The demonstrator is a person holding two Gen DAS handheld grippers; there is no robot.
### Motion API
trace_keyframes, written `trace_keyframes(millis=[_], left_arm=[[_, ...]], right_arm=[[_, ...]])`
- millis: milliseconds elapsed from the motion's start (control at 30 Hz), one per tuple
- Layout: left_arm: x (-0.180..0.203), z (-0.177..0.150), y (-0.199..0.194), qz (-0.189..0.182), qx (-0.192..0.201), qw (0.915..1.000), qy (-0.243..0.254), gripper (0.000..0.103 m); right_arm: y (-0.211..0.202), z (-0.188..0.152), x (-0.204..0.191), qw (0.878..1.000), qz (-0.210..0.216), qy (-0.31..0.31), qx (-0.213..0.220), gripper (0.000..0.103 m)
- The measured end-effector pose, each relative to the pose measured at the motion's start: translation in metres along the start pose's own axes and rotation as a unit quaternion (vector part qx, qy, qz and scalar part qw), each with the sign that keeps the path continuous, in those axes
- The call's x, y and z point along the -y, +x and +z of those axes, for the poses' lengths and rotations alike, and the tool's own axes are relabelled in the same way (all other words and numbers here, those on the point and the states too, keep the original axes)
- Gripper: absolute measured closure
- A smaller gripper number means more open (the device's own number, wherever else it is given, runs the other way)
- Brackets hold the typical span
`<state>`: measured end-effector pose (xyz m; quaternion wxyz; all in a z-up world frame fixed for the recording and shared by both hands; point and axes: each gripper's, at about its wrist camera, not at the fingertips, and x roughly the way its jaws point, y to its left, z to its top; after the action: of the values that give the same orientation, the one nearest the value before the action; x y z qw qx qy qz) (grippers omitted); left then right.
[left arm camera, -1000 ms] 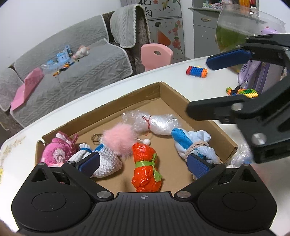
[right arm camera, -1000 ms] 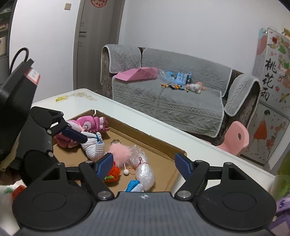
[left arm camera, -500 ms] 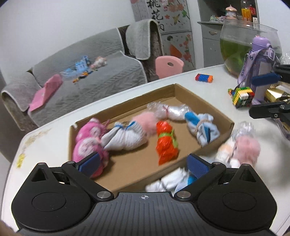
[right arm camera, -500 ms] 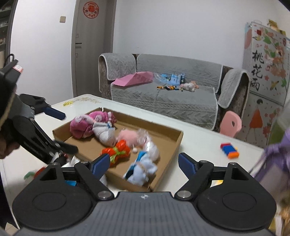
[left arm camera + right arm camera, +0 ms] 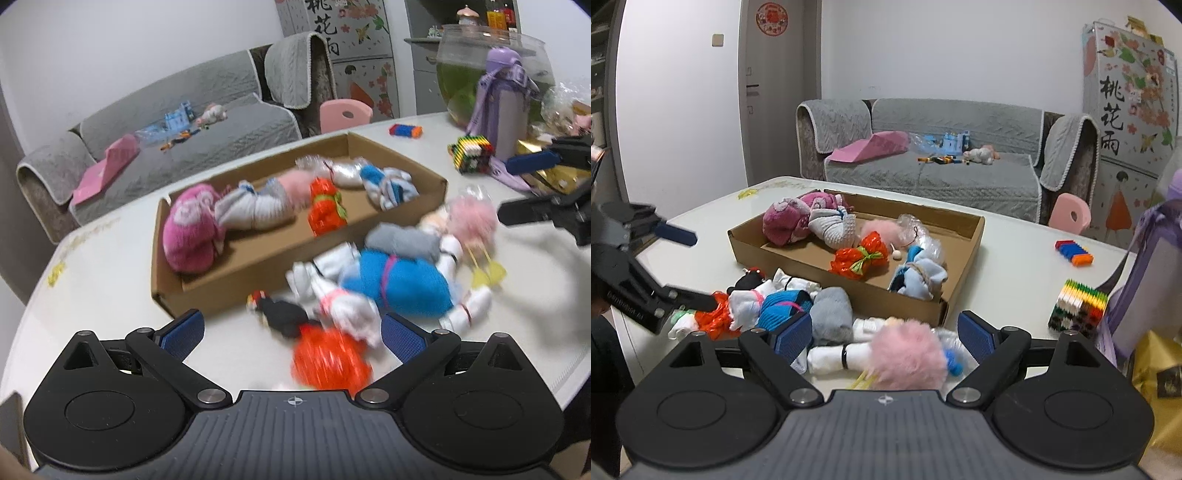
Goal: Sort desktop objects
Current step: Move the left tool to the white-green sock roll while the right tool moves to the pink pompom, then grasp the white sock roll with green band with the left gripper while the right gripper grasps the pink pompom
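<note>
Two grippers, both with jaws apart, nothing pinched. Left gripper (image 5: 291,332) is spread wide, low over the white table (image 5: 110,258); an orange crinkly bundle (image 5: 328,362) lies on the table between its blue pads, not pressed, and a small black toy (image 5: 284,317) sits just beyond. Seen from the right wrist, the left gripper (image 5: 690,269) has its lower finger near the orange bundle (image 5: 713,317); cannot tell if it touches.

Cardboard tray (image 5: 258,269) sits mid-table and holds a magenta knit bundle (image 5: 192,229), a white-grey sock roll (image 5: 255,214), a pink fluffy ball (image 5: 295,184), an orange wrapped bundle (image 5: 325,210), a clear plastic bundle (image 5: 332,170) and a blue-white sock bundle (image 5: 388,188).

A loose pile lies on the table just in front of the tray: a blue sock roll (image 5: 399,284), a grey sock (image 5: 402,240), white socks (image 5: 347,310) and a pink pompom (image 5: 472,221).

Right gripper (image 5: 884,336) has its jaws opening; the pink pompom (image 5: 908,354) lies between the pads, untouched. In the left wrist view the right gripper (image 5: 517,188) hangs to the right of the pile, above the table.
</note>
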<state>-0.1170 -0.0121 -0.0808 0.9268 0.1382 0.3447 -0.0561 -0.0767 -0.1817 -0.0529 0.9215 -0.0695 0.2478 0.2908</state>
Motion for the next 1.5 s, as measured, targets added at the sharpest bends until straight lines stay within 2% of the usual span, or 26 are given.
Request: trace_keyframes(millis=[300,800,1133,1400,1500], left_arm=[[0.008,-0.038,-0.006,-0.015,-0.004,0.9999,0.005,0.000],[-0.001,-0.049,0.014,-0.013,-0.008,0.9998,-0.014,0.000],[-0.010,-0.050,0.023,-0.037,-0.015,0.9984,-0.040,0.001],[-0.017,-0.058,0.014,0.012,-0.011,0.9985,-0.052,0.002],[-0.019,-0.057,0.014,0.014,-0.014,0.9985,-0.051,0.001]], right_arm=[[0.003,-0.013,-0.006,1.000,0.000,0.003,-0.003,0.015],[0.029,-0.019,-0.001,1.000,0.007,0.022,-0.017,0.015],[0.037,-0.018,-0.003,0.999,0.011,0.010,-0.031,0.015],[0.032,-0.019,-0.005,0.999,0.011,-0.003,-0.030,0.012],[0.034,-0.018,-0.004,0.999,0.011,0.001,-0.032,0.012]])
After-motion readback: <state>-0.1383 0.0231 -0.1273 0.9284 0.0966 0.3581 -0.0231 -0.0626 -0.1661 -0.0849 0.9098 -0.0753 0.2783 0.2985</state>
